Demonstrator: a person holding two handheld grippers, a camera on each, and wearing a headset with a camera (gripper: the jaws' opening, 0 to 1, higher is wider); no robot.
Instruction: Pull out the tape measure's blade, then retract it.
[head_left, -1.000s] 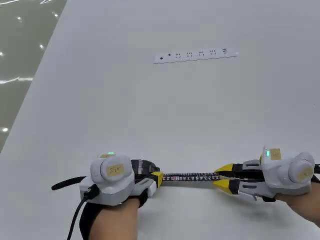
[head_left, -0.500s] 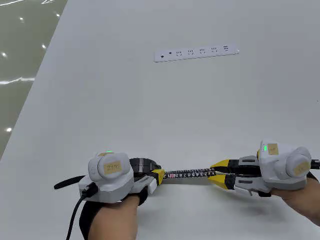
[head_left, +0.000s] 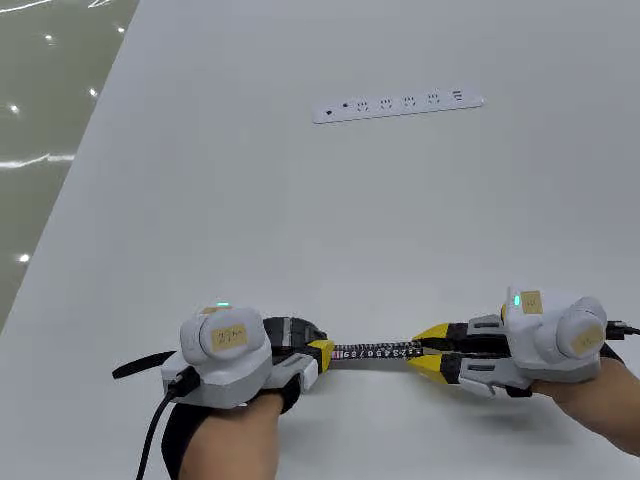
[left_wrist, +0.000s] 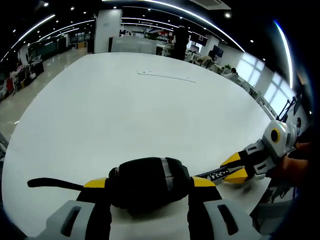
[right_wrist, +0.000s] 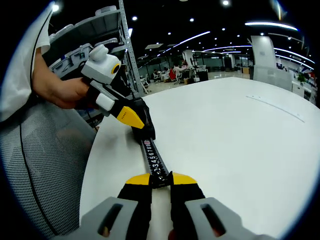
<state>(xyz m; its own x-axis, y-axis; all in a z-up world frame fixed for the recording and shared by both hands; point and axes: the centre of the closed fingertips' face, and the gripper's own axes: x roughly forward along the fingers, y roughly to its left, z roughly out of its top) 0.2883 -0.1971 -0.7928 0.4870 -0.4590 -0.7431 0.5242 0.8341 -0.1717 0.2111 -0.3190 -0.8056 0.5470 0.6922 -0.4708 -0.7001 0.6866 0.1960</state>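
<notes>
Nearest the person, at the front edge of the desk (head_left: 300, 220), the left tool (head_left: 315, 352) is clamped on the tape measure (head_left: 290, 333). Its 2 yellow-tipped jaws press the flanks of the rounded black housing, probably to anchor it so a pull does not drag it along. A flat black strap (head_left: 140, 365) trails slack from the housing across the desk.

Just to the right, the blade (head_left: 375, 352) runs out as a thin dark ribbon with pale printed numerals, straight and low over the surface. The right tool (head_left: 425, 349) pinches its free end, jaws nearly together, and faces the left tool so that force follows the blade's line. Only a short length shows; whether this is pulling out or retracting cannot be told.

Beyond lies smooth matte white desk. A slim white power strip (head_left: 398, 104) sits well apart at the far side.
</notes>
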